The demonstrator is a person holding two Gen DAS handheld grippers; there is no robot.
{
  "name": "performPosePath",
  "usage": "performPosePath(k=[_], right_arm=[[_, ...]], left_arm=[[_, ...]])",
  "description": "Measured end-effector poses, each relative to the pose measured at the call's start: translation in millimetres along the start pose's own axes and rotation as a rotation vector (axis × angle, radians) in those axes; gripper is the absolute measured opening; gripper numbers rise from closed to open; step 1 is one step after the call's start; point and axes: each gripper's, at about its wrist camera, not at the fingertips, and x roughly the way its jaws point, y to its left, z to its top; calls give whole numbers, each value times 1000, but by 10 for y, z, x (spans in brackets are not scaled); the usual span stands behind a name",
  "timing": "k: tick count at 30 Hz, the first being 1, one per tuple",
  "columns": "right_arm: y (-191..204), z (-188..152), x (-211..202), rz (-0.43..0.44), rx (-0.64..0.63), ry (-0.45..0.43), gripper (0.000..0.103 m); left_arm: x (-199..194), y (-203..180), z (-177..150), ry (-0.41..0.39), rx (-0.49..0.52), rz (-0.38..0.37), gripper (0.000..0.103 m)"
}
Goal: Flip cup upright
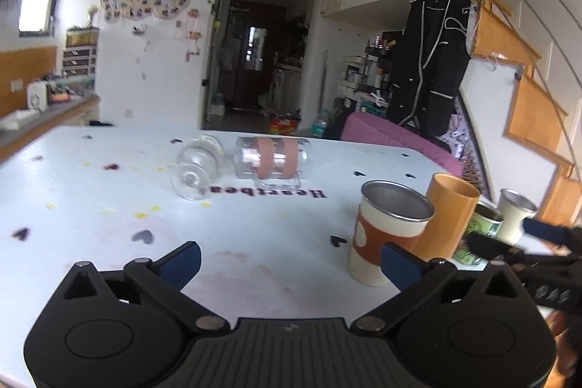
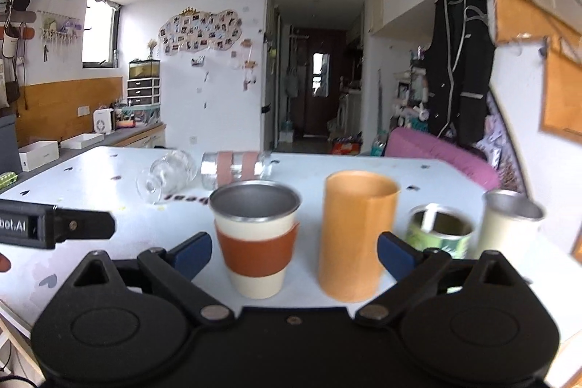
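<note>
Here the white tabletop (image 1: 109,177) with printed hearts carries a clear ribbed glass mug with two pink bands (image 1: 272,158), lying on its side well beyond the left gripper (image 1: 291,259) and right gripper (image 2: 294,251), both spread wide and empty. Just beside the mug lies a toppled clear stemmed glass (image 1: 194,168).

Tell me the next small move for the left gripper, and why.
Probably ease the open left gripper forward toward the clear glass goblet, which lies on its side on the table beside the toppled glass mug. The nearer cups already stand upright.
</note>
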Motion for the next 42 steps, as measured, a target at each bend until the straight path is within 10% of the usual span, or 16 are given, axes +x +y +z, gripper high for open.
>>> performPosePath(k=[42], right_arm=[[-176,78,-360,-46,24,12,103]], left_arm=[[-301,-98,-19,-31,57,130,103]])
